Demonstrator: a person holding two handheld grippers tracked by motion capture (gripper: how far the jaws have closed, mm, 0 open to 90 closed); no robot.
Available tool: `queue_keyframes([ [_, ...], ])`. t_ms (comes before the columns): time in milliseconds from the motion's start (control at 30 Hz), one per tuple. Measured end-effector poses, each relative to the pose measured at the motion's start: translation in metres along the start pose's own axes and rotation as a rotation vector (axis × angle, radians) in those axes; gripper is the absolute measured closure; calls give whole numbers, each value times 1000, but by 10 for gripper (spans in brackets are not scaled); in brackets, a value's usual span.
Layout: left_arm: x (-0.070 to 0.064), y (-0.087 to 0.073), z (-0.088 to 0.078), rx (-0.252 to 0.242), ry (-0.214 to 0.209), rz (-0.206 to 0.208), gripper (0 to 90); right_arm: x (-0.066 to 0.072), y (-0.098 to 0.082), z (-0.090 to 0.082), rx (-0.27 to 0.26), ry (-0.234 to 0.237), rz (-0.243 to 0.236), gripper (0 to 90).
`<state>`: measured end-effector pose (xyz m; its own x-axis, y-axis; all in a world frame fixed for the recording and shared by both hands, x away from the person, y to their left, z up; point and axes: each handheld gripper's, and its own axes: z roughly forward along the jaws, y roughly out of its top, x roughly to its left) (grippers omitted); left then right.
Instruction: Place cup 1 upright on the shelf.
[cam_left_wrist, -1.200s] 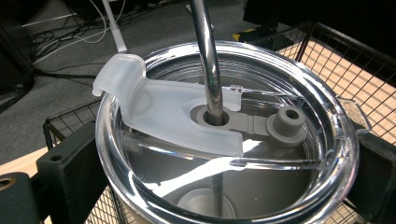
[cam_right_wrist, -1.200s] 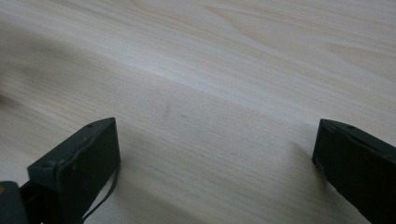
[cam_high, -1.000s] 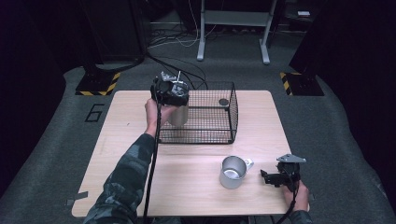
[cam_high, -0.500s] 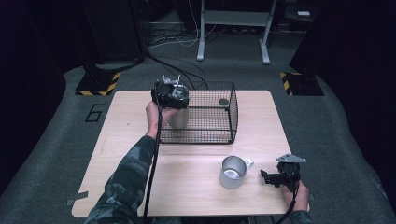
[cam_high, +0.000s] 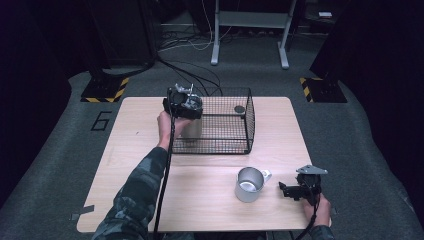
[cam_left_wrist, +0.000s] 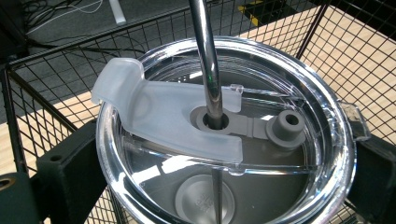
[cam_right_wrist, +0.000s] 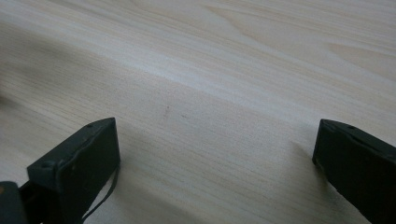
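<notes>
Nearby, steel mug (cam_high: 248, 184) beside wire basket (cam_high: 220, 145).

one tumbler (cam_left_wrist: 224, 140), one mug (cam_high: 250, 183), one basket (cam_high: 247, 120)

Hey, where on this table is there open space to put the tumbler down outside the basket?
Bare wood lies left of the wire basket out to the table edge, and along the near strip left of the steel mug. The near right corner is crowded: mug and right gripper sit close together. The left gripper holds the tumbler at the basket's left end.
</notes>
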<state>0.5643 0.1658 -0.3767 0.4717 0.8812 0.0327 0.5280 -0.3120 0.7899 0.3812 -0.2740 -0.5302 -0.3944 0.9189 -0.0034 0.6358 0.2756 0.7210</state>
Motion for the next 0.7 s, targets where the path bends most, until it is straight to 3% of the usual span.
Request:
queue_keyframes([
  [500,-4,-8,8,33,2,17,35,0,0,0,2,0,-2,2],
  [700,-3,-10,8,22,-3,10,35,0,0,0,1,-1,-3,2],
])
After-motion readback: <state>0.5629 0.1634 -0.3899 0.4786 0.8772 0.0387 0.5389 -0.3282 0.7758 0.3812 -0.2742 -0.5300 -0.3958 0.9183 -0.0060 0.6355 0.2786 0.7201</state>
